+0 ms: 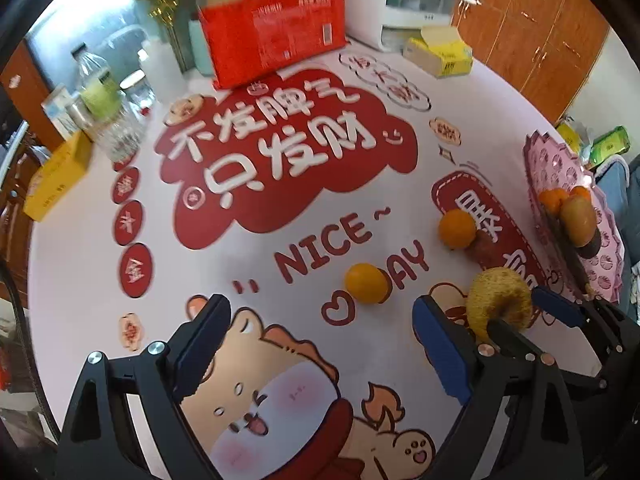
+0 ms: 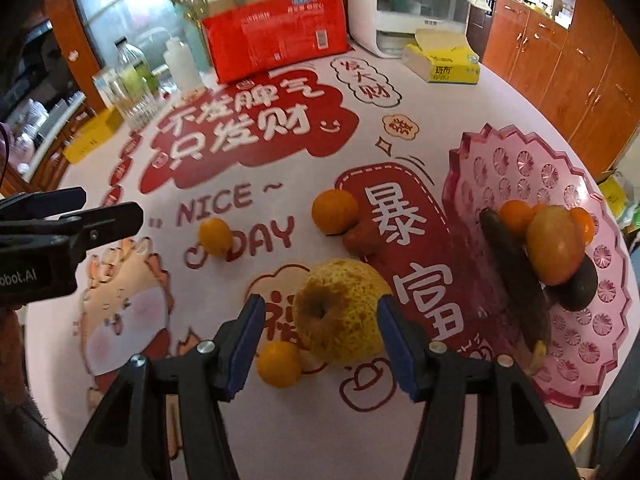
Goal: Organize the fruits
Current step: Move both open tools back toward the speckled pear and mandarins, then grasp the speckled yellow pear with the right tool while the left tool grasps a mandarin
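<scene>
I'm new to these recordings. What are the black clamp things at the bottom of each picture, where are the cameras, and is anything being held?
The clamps are handheld two-finger grippers, each carrying a fisheye camera that looks along its fingers. One picture comes from the left gripper, which is open over the printed tablecloth with nothing between its fingers. The other comes from the right gripper, whose blue pads flank a speckled yellow pear; I cannot tell if they press it yet. Small oranges lie loose nearby. A pink fruit tray on the right already holds several fruits.
</scene>
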The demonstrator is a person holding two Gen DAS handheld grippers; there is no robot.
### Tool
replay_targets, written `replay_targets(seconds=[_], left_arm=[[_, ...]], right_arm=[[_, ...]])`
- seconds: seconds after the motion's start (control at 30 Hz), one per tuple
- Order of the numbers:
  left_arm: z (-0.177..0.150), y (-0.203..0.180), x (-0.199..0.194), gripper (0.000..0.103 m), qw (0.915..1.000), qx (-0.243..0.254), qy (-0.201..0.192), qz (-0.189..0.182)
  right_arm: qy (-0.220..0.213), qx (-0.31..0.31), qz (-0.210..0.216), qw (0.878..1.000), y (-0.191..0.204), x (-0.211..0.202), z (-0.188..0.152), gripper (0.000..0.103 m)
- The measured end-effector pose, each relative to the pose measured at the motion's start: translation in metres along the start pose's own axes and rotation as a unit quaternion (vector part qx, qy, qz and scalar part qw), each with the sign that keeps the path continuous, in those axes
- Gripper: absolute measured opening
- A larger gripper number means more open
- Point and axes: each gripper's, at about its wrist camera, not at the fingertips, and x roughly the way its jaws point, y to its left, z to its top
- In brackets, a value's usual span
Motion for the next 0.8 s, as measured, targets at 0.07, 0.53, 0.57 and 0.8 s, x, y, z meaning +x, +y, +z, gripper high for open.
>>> replay_targets(seconds=[0.07, 0.53, 0.57, 0.8], left_arm=[[0.001, 0.001, 0.013, 0.092, 1.0, 0.001, 0.006, -0.004], [0.007, -0.018, 0.066, 0.084, 0.9992, 0.019, 0.028, -0.024], [0.008, -0.019, 0.068, 0.083, 0.9991, 0.021, 0.028, -0.024], [0.007, -0.023, 0.081, 0.048, 0.998, 0.019, 0.046, -0.04]], right_arm=[[-0.01, -0.007, -0.024, 1.0, 0.002, 0.003, 0.001, 0.061], [0.01, -0.02, -0.069, 0.997, -0.004, 0.034, 0.005, 0.07], [0.013, -0.017, -0.064, 0.998, -0.005, 0.036, 0.005, 0.07], [0.007, -0.013, -0.05, 0.999, -0.008, 0.039, 0.004, 0.069]])
